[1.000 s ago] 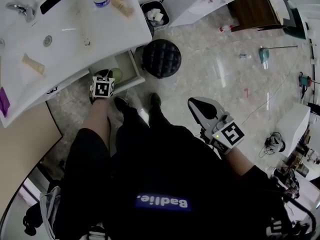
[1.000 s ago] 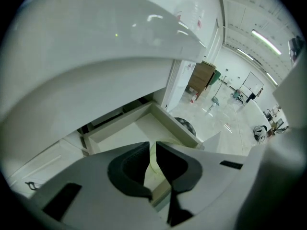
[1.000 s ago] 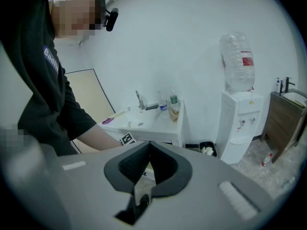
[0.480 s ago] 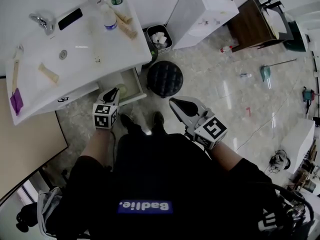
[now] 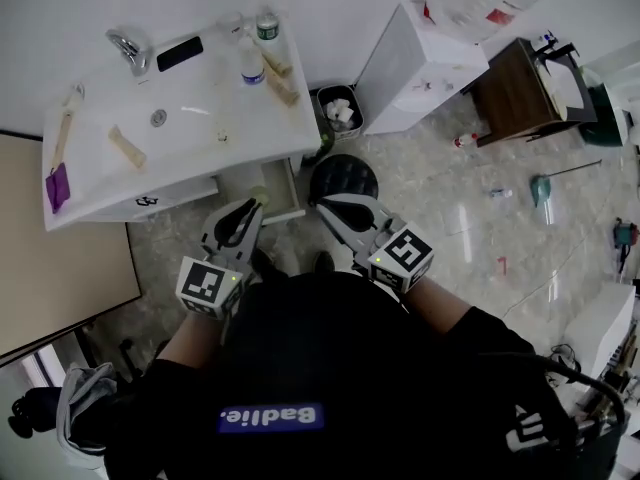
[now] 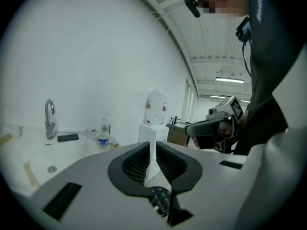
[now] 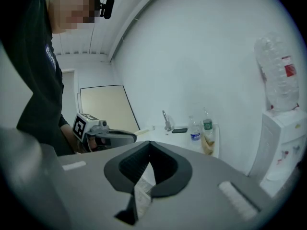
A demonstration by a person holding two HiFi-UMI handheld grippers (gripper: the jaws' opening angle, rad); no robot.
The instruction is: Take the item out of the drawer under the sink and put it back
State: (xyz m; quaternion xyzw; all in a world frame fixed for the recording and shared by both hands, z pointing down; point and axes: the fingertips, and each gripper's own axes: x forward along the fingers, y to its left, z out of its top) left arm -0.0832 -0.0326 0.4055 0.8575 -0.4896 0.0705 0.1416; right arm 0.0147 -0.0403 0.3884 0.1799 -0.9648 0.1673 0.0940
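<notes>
The drawer [image 5: 286, 192] under the white sink counter [image 5: 190, 138] stands pulled out. A pale green round item [image 5: 258, 195] lies inside it, partly hidden by my left gripper. In the head view my left gripper [image 5: 254, 208] hangs above the drawer's front, shut with nothing between its jaws. My right gripper [image 5: 322, 206] is beside it, over the black stool [image 5: 345, 173], also shut and holding nothing. From the left gripper [image 6: 152, 145] I look level across the counter. The right gripper [image 7: 148, 143] faces the same counter, with the left gripper's marker cube [image 7: 84, 125] at its left.
On the counter are a faucet [image 5: 128, 46], a black phone [image 5: 180, 53], bottles [image 5: 250, 63] and small tubes. A waste bin [image 5: 340, 110] and a white water dispenser [image 5: 420, 63] stand right of the sink. A brown table [image 5: 520, 93] is further right.
My left gripper rose from the drawer's mouth to well above it, with nothing in it. The right gripper came up and left, beside the left one. The green item stayed in the drawer.
</notes>
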